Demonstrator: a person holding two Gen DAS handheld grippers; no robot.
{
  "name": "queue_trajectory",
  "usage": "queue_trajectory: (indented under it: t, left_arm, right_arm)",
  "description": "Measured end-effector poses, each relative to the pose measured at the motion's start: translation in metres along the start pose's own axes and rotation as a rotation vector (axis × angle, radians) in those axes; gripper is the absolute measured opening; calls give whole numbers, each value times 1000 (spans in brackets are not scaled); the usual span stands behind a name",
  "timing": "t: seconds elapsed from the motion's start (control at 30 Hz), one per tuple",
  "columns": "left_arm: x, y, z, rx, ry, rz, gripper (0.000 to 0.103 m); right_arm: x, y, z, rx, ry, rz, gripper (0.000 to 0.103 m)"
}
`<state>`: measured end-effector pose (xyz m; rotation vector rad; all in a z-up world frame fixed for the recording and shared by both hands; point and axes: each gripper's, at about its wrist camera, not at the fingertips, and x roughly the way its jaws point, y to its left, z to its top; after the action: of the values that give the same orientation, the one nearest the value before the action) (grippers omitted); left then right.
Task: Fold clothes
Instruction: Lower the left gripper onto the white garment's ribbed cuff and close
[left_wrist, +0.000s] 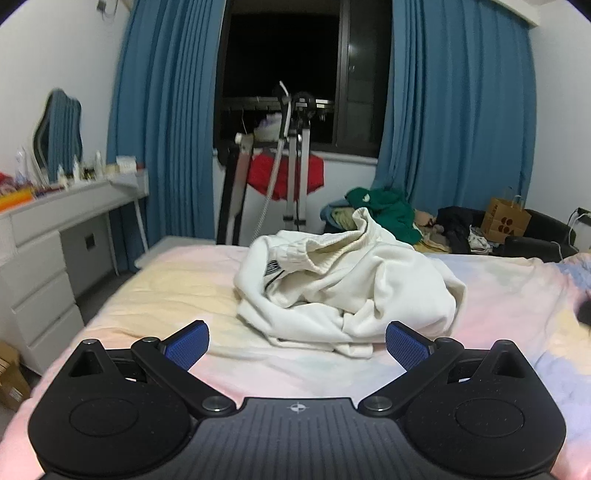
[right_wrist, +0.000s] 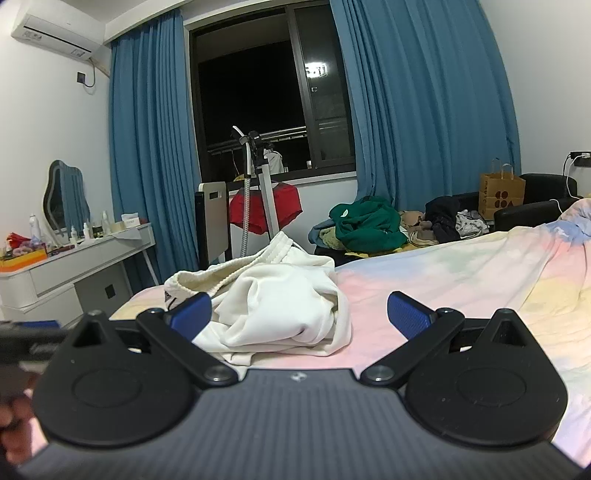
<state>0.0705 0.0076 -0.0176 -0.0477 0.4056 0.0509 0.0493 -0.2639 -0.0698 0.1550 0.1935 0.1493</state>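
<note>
A crumpled white garment (left_wrist: 343, 288) lies in a heap on the pastel bed (left_wrist: 166, 295), with a ribbed cuff and a small dark label on top. My left gripper (left_wrist: 297, 345) is open and empty, just short of the heap's near edge. In the right wrist view the same garment (right_wrist: 280, 302) lies on the bed (right_wrist: 461, 280), left of centre. My right gripper (right_wrist: 299, 315) is open and empty, its left finger beside the heap's near side. The left gripper shows as a blurred dark shape (right_wrist: 29, 332) at the left edge.
A white dresser (left_wrist: 48, 243) with a mirror and bottles stands left of the bed. Behind the bed are a clothes steamer stand (left_wrist: 291, 155) with a red garment, blue curtains and a dark window. A pile of clothes (left_wrist: 384, 210) and a paper bag (left_wrist: 504, 219) sit on a black sofa at the right.
</note>
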Motion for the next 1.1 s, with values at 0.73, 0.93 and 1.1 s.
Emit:
queue_trajectory:
  t: [0.73,0.93,1.1]
  left_arm:
    - [233,-13,57,24,30,75,80]
    - [234,-30,48,110,-2,76,83]
    - [262,-23,64,76,3,137,70]
  right_arm:
    - [67,-43,-32,186,85,-49,103]
    - [72,-44,-35,197,111,-46,103]
    - [72,-43,-36,197,114,-48,103]
